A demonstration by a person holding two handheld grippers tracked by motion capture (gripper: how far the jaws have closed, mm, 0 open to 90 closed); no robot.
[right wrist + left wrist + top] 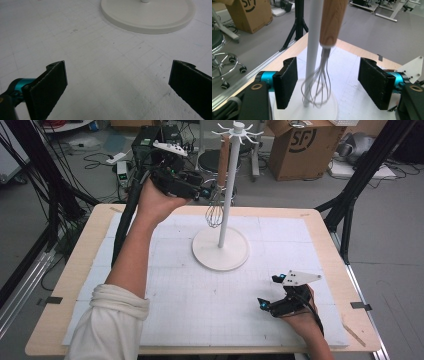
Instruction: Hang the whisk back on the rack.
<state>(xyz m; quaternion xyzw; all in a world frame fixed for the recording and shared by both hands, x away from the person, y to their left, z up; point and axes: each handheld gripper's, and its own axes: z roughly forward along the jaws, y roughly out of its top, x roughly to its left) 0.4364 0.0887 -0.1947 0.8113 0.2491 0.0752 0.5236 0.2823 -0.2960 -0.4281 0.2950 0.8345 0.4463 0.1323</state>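
Observation:
A whisk (223,162) with a wooden handle and wire loops hangs beside the pole of a white stand (227,200), under the ring of hooks at its top. My left gripper (207,192) is raised at the whisk's lower end. In the left gripper view the whisk (332,22) and the pole (313,50) stand between the black pads (287,82), which are apart and do not press on either. My left gripper (328,85) is open. My right gripper (269,290) rests low at the near right of the table, open, with nothing between its jaws (117,87).
The stand's round base (220,249) sits mid-table on a white gridded mat (175,285); the right gripper view shows that base (150,15) ahead. A cardboard box (300,145), a stool, cables and black frame legs stand on the floor beyond the far edge.

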